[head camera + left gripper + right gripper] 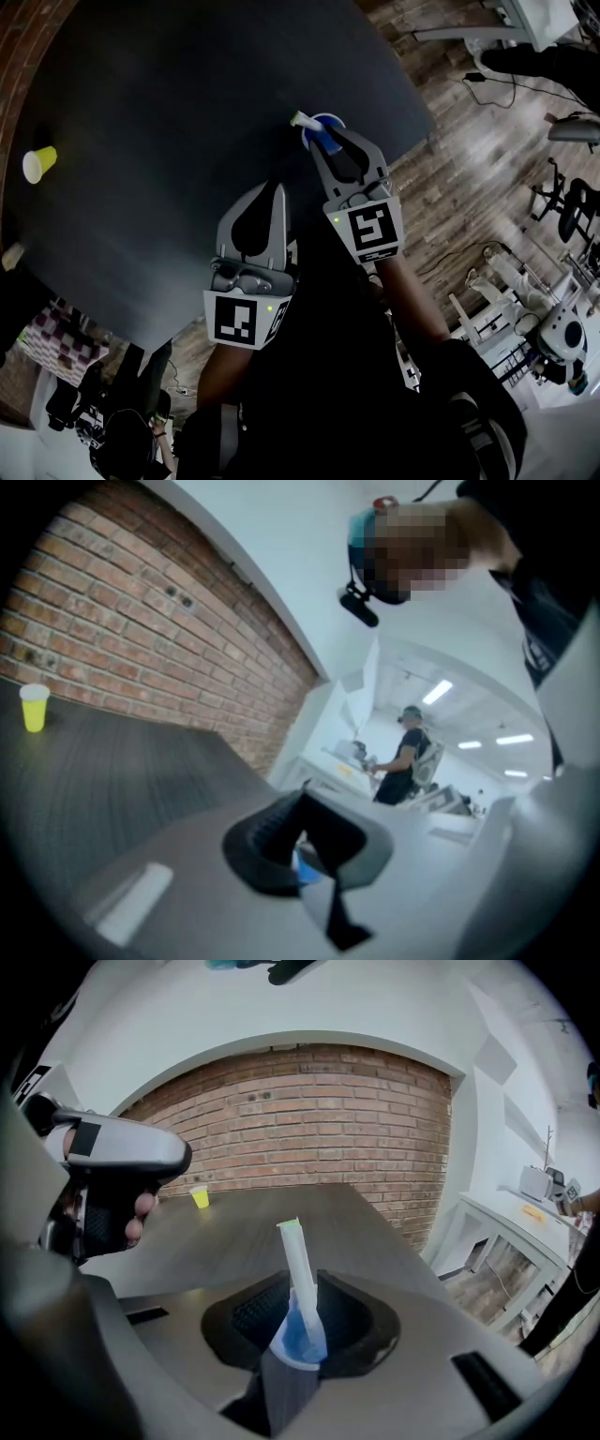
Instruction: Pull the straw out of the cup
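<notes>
The left gripper (273,192) is hanging nearest to the person, with its jaws together on nothing. Further out, the right gripper (325,142) is clamping the blue cup (298,1340) above the dark table (169,112). The straw (296,1260) is standing out of the cup, its long axis pointing away past the right jaws. It is lying at about one o'clock from the left gripper, which is free, so I judge this one should pull it. A yellow cup (38,164) is standing far off at nine o'clock.

Dark table (169,141), matte top. Yellow cup (38,163) upright nr left edge, by brick wall (28,37).
</notes>
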{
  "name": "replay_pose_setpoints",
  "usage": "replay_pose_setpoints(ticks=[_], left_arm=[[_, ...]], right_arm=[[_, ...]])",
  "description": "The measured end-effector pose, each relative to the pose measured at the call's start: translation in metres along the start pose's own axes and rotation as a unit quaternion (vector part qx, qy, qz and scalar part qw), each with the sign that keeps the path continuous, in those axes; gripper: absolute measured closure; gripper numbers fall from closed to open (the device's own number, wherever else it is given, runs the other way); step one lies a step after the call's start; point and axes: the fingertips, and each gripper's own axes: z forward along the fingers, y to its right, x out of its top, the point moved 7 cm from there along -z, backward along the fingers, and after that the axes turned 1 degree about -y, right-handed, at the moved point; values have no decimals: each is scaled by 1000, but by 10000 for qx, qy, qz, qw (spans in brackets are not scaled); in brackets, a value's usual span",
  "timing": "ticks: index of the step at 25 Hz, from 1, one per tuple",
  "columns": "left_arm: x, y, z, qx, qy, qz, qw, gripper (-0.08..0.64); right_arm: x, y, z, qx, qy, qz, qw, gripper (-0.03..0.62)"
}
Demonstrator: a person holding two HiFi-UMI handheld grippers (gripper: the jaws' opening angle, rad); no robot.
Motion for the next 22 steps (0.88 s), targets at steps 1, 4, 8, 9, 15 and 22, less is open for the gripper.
replay_pose_setpoints(ticks=[1, 4, 8, 9, 15, 22], left_arm=[[-1, -1, 0, 14, -1, 2, 10000, 555], [-2, -3, 2, 67, 1, -14, 10000, 555], [-1, -6, 4, 112, 11, -43, 9999, 555], [-1, -6, 4, 117, 8, -48, 9999, 555], [0, -8, 4, 158, 16, -76, 9998, 555], [-2, -11, 3, 199, 27, -101, 9997, 555]], right_arm=[[0, 0, 1, 2, -13, -41, 10000, 534], [0, 1, 6, 21, -66, -180, 9998, 529], [1, 1, 10, 48, -127, -324, 9994, 526], [1, 1, 11, 53, -142, -346, 9993, 526], [3, 0, 13, 94, -189, -468, 9987, 526], [2, -4, 17, 180, -246, -576, 9979, 525]])
